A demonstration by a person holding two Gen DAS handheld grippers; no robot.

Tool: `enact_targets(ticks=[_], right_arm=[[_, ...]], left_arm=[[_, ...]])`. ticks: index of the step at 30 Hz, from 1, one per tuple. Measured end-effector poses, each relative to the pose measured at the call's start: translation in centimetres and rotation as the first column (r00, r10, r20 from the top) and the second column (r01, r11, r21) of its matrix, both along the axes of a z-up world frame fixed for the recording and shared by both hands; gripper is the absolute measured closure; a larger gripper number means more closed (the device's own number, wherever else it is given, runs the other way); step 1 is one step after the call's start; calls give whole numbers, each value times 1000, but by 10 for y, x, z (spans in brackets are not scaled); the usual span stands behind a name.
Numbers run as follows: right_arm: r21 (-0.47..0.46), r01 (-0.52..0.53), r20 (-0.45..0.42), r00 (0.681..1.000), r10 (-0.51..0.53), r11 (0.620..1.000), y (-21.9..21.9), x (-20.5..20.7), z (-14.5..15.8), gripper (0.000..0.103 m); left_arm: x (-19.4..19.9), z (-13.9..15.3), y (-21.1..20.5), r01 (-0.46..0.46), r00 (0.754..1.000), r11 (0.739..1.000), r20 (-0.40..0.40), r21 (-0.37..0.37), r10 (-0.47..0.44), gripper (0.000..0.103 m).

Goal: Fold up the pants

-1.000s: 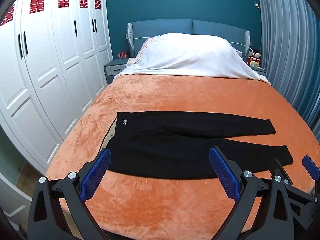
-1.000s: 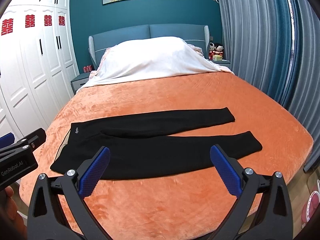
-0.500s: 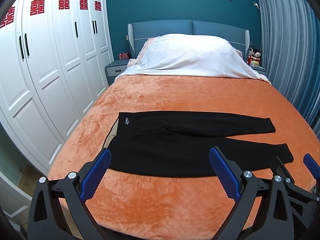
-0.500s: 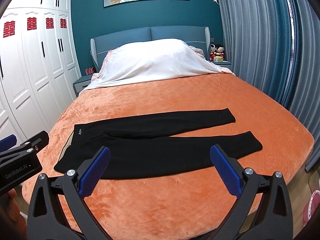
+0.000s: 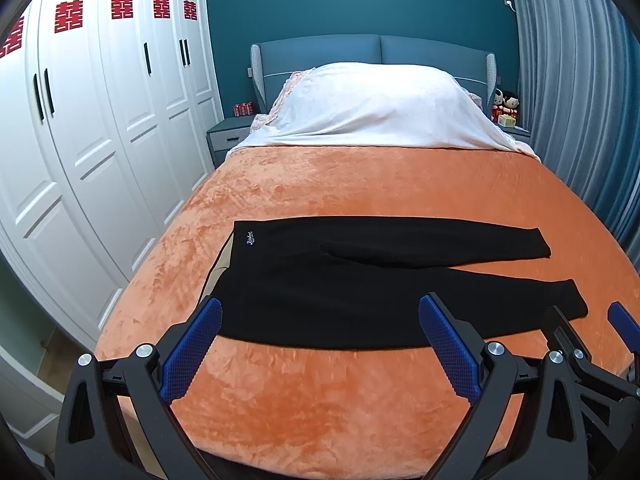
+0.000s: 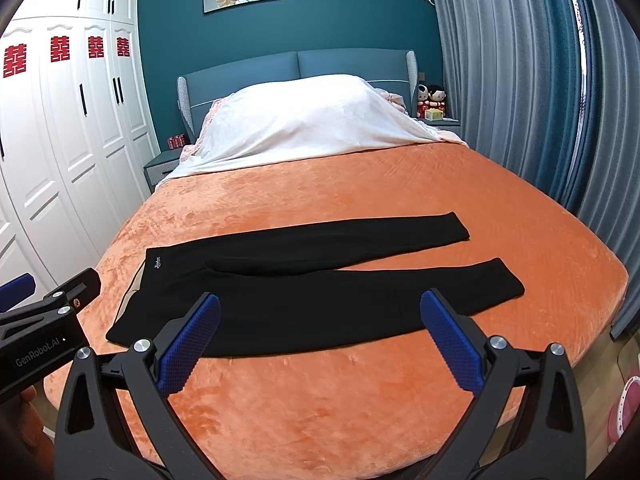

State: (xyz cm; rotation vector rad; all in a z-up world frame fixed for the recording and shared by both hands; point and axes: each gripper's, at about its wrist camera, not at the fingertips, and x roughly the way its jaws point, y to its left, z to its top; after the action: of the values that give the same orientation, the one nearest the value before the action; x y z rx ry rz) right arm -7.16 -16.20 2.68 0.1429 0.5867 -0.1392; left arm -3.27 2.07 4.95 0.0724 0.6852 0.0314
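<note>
Black pants point(image 5: 360, 280) lie flat across the orange bedspread point(image 5: 360, 184), waistband at the left, both legs pointing right and slightly apart. They also show in the right wrist view point(image 6: 320, 292). My left gripper point(image 5: 320, 344) is open and empty, held above the near edge of the bed in front of the pants. My right gripper point(image 6: 320, 340) is open and empty, also short of the pants. The right gripper's tip shows at the right edge of the left wrist view point(image 5: 592, 344). The left gripper's body shows at the left of the right wrist view point(image 6: 44, 328).
A white cover point(image 5: 376, 108) is heaped over the pillows at the blue headboard point(image 5: 376, 52). White wardrobes point(image 5: 80, 140) stand left of the bed. Grey-blue curtains point(image 6: 540, 100) hang on the right. Nightstands point(image 5: 228, 140) flank the bed.
Both grippers have risen and drawn back a little, so the pants sit slightly further off in both views. The pants have not moved.
</note>
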Motion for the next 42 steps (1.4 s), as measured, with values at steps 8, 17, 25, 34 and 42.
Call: enact_targets(ticks=[8, 17, 25, 34, 42], right_arm=[[-2, 1, 0, 1000, -1, 1000, 0, -1, -1, 5], [-3, -3, -15, 1000, 3, 1000, 0, 2, -6, 5], [-1, -3, -25, 1000, 3, 1000, 0, 7, -8, 5], [1, -4, -28, 1000, 4, 1000, 1, 8, -9, 5], [14, -11, -60, 998, 11, 1000, -5, 18, -25, 5]], left_arm=[[0, -1, 0, 1, 1000, 1000, -3, 2, -1, 6], [5, -8, -1, 0, 1000, 1000, -21, 6, 0, 6], [10, -11, -2, 3, 999, 1000, -32, 8, -2, 6], [12, -15, -2, 3, 999, 1000, -36, 12, -2, 6], [26, -35, -3, -4, 997, 999, -75, 34, 7, 6]])
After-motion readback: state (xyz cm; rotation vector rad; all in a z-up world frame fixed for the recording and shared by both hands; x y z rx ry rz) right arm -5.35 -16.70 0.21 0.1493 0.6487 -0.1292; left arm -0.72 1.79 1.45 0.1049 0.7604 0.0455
